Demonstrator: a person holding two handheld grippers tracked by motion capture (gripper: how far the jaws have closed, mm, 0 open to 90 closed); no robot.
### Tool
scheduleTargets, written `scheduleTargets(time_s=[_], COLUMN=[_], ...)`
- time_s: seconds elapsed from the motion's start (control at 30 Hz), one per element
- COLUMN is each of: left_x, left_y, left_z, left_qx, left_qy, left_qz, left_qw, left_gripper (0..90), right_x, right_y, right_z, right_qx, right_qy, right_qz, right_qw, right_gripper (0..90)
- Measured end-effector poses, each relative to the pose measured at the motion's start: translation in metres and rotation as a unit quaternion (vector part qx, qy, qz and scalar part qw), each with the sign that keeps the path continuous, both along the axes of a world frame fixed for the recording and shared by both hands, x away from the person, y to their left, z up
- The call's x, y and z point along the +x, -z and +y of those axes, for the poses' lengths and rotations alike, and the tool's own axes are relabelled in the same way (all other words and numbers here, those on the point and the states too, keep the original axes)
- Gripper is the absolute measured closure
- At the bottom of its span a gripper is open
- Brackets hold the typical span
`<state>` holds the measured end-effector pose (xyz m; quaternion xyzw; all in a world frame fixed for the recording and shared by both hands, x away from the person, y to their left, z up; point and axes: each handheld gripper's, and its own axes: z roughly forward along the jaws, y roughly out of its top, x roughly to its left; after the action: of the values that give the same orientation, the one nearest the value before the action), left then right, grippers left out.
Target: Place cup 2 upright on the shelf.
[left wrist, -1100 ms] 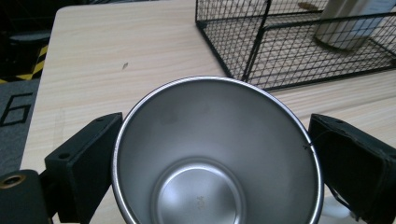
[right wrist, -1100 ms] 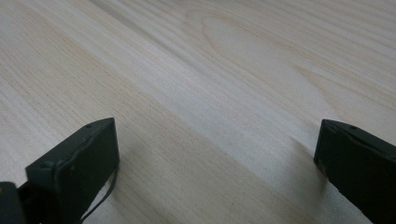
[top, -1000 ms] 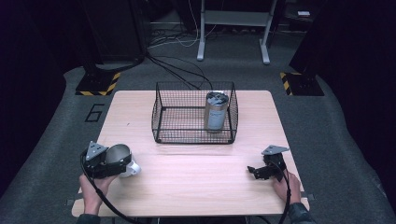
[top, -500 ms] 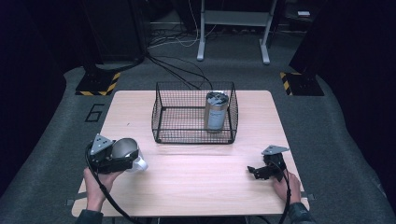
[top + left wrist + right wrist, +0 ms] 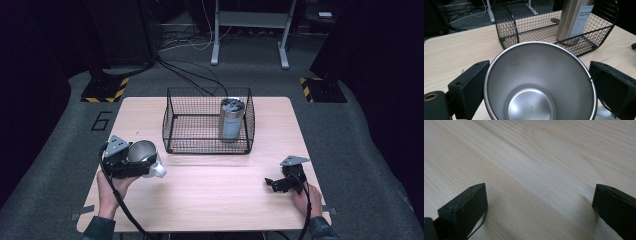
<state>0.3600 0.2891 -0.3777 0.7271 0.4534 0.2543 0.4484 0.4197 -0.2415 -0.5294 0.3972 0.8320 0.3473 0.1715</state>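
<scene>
Steel is what you carry: from above, your left gripper (image 5: 142,162) holds the shiny round steel cup (image 5: 143,152) above the pale wooden table (image 5: 220,190), near the black wire basket (image 5: 172,120). Your right gripper (image 5: 272,183) rests low. In the left gripper view, the jaws clamp the cup (image 5: 539,82) by its rim; it could slip or catch the basket wall. In the right gripper view, the jaws stand apart, empty.

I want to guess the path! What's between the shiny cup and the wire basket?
Only bare table, seen in the high view, separates the cup from the basket.
</scene>
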Motion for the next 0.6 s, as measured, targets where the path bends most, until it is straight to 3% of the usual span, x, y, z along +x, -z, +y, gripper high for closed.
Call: scheduleTargets(time_s=[0.4,0.6], left_x=[0.005,0.011], left_y=[-0.008,-0.015], left_z=[-0.011,-0.021], left_qx=[-0.006,0.003], left_qy=[0.012,0.024], left_qz=[-0.006,-0.009], left_qw=[0.9999,0.9997], left_gripper=[6.3,6.3], right_x=[0.0,0.0], right_y=[0.0,0.0], right_z=[0.0,0.0], right_qx=[-0.001,0.0], right_qy=[-0.001,-0.001], right_qz=[0.0,0.0], right_qw=[1.0,1.0], right_gripper=[0.0,0.0])
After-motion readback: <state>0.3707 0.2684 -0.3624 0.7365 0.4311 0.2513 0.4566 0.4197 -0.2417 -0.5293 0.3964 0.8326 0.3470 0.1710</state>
